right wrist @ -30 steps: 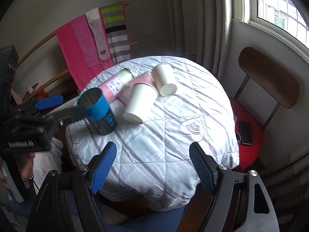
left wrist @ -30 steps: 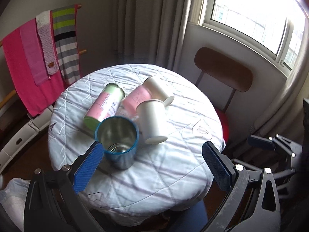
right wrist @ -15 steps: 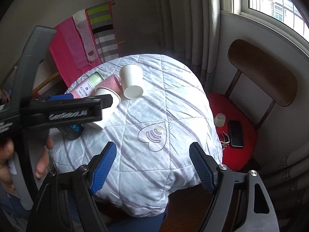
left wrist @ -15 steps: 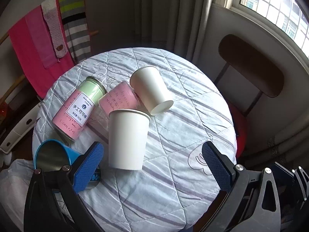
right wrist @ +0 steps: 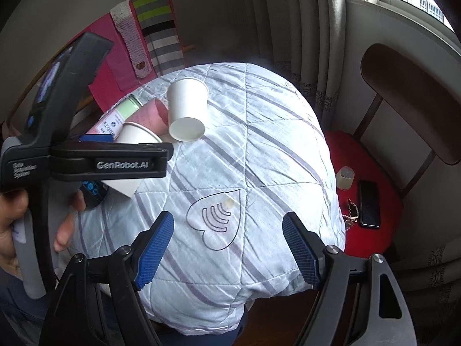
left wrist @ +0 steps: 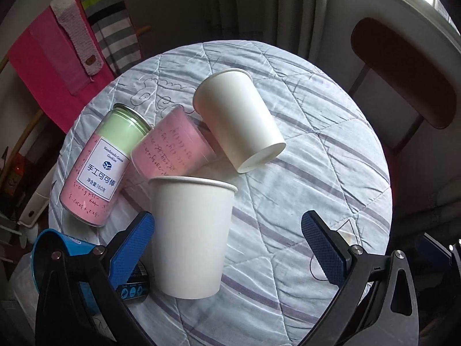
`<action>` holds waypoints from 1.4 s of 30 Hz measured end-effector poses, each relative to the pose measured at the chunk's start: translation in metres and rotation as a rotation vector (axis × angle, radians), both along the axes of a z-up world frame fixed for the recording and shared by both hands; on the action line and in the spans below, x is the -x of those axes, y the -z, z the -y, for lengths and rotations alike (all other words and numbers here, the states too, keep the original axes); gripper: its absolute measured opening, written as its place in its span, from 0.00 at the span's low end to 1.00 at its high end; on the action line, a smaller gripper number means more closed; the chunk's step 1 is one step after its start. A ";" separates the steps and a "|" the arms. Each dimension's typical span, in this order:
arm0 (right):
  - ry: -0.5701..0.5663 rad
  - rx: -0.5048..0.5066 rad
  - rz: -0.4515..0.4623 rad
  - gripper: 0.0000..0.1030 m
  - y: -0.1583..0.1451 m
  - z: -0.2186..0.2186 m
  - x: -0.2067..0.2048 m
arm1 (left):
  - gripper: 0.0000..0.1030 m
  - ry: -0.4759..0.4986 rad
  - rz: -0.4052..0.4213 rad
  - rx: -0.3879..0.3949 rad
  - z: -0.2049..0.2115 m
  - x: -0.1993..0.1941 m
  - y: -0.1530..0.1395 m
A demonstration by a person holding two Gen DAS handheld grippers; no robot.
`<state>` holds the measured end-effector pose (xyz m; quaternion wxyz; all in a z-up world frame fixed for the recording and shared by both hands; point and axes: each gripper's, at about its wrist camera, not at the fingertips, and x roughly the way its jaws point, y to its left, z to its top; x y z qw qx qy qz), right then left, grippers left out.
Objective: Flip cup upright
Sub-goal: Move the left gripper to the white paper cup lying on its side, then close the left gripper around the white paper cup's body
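Observation:
Two white paper cups lie on their sides on the round quilted table (left wrist: 317, 155). The near cup (left wrist: 190, 236) lies with its base toward me, between the open jaws of my left gripper (left wrist: 227, 239), nearer the left finger; contact cannot be told. The far cup (left wrist: 239, 121) leans on a pink can (left wrist: 173, 144). In the right wrist view the far cup (right wrist: 187, 109) shows, and the near cup (right wrist: 135, 144) sits partly behind the left gripper's body. My right gripper (right wrist: 227, 248) is open and empty above the table's near edge.
A pink and green labelled can (left wrist: 100, 167) lies at the left. A blue tin (left wrist: 57, 256) stands behind my left finger. A chair with a red seat (right wrist: 368, 190) holds a phone (right wrist: 368, 204) and a small cup. Towels (left wrist: 72, 43) hang on a rack behind.
My left gripper has moved forward and down over the table, so the near white cup now lies between its jaws. My right gripper has shifted right; the left gripper's body now fills its left side.

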<state>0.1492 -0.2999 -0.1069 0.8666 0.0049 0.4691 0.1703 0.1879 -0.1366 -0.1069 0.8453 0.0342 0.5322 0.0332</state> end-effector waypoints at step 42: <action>-0.008 -0.097 0.021 0.77 0.005 0.018 -0.003 | 0.98 0.044 -0.118 -0.205 0.010 -0.007 0.024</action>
